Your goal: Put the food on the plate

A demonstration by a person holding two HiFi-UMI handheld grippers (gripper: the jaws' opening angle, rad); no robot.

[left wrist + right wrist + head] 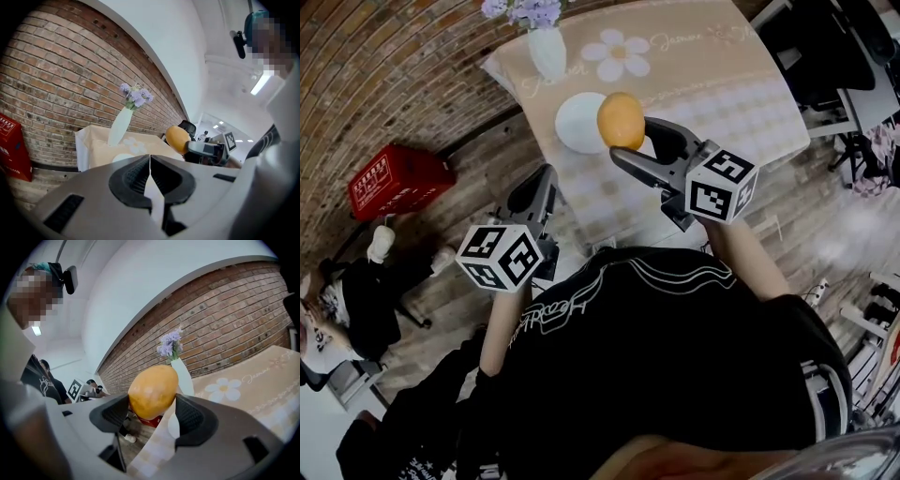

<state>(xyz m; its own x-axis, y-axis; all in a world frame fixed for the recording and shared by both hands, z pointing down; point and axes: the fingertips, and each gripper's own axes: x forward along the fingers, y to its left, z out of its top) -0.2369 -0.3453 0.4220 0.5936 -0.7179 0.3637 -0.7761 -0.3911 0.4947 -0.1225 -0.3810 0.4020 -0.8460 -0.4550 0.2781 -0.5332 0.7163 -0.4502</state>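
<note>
Right gripper view showed the right claw (pixel 153 412) clamping the smooth, likely light, slippery food (pixel 153 391) mid-girth near the plate (pixel 577 124); left claw (pixel 150 177) closed, empty

One above, two low
Head view looks down; both gripper views share the vase (pixel 120 125) beyond the left hand-held gripper (pixel 150 159) and right hand-held gripper (pixel 151 409).

walls: red-brown brick wall (pixel 384 75) along one side; plain white wall (pixel 187 47) rising above it | floor: grey-brown wood planks (pixel 441 309) | furniture: table (pixel 712 84) under beige daisy-print cloth, near the brick; black office chairs (pixel 830 47) beyond | clutter: red crate (pixel 394 183) on floor by the brick; white vase (pixel 547 52) of purple flowers on table | light: ceiling strip light (pixel 259 85), lit
</note>
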